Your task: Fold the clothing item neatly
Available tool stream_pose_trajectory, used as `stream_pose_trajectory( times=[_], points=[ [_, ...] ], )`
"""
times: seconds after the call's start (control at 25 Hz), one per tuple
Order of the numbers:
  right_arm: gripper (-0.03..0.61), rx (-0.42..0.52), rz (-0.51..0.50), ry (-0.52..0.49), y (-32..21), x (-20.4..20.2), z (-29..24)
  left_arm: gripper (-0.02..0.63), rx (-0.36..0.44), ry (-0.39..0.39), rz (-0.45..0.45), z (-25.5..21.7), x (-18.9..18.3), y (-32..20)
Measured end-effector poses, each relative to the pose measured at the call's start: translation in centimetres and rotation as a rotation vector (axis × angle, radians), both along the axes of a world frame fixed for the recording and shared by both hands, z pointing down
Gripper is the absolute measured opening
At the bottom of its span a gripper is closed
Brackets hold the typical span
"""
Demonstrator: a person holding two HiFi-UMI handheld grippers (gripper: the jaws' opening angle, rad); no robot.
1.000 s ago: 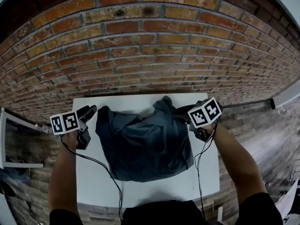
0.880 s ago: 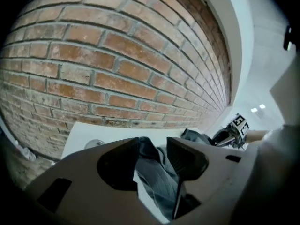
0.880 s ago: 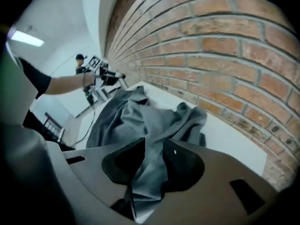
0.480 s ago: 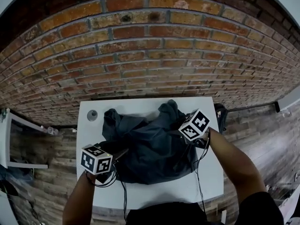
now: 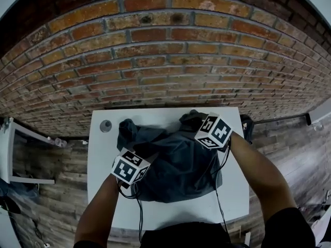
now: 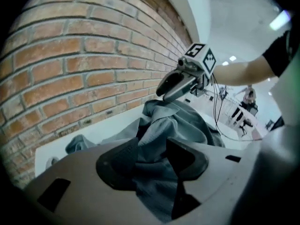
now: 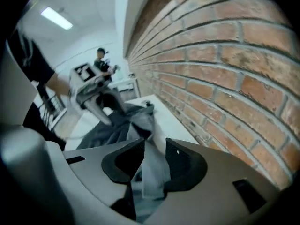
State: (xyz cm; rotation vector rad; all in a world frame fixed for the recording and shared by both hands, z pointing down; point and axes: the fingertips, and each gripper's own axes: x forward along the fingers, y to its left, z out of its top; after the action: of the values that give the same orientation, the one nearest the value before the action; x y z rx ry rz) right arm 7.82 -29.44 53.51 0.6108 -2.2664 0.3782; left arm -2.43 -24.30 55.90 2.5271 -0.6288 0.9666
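While it lies bunched on the middle of the table, the garment (image 5: 178, 167) shows us a dark blue-grey cloth, rumpled into deep folds, with no edge laid straight. One lump of it sits at the far left and a higher hump rises at the far right, close to the wall.

We have the left claw (image 6: 150, 158) pinching a thick fold at the garment's near left side, and the cloth fills the gap between its pads. The right claw (image 7: 152, 159) is closed on a narrow strip of cloth at the far right hump, and that strip stands up between its pads.

Beneath the garment, the white table (image 5: 103, 190) is bare along its near and left parts. A small grey disc (image 5: 105, 125) lies near its far left corner, apart from the cloth. Black cables (image 5: 138, 211) trail off the near edge. Beyond the table rises the brick wall (image 5: 165, 50).
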Motion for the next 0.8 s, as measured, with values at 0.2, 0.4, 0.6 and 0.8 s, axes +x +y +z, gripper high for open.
stream_pose_trajectory(
  times=[0.2,0.4,0.6,0.8],
  points=[
    [0.121,-0.011,-0.063,0.149,4.2,4.2,2.7,0.178,0.089,-0.189,0.29,2.4,2.1,-0.5],
    [0.121,0.001,0.019,0.083,4.4,5.1,1.8,0.033,0.102,-0.316,0.363,3.7,2.6,-2.7],
    [0.12,0.002,0.034,0.078,4.6,6.2,1.8,0.006,0.106,-0.297,0.28,3.0,2.8,-6.1],
    [0.121,-0.016,0.051,0.078,4.7,6.9,2.8,0.006,0.231,-0.286,0.106,1.0,3.3,-11.5]
  ],
)
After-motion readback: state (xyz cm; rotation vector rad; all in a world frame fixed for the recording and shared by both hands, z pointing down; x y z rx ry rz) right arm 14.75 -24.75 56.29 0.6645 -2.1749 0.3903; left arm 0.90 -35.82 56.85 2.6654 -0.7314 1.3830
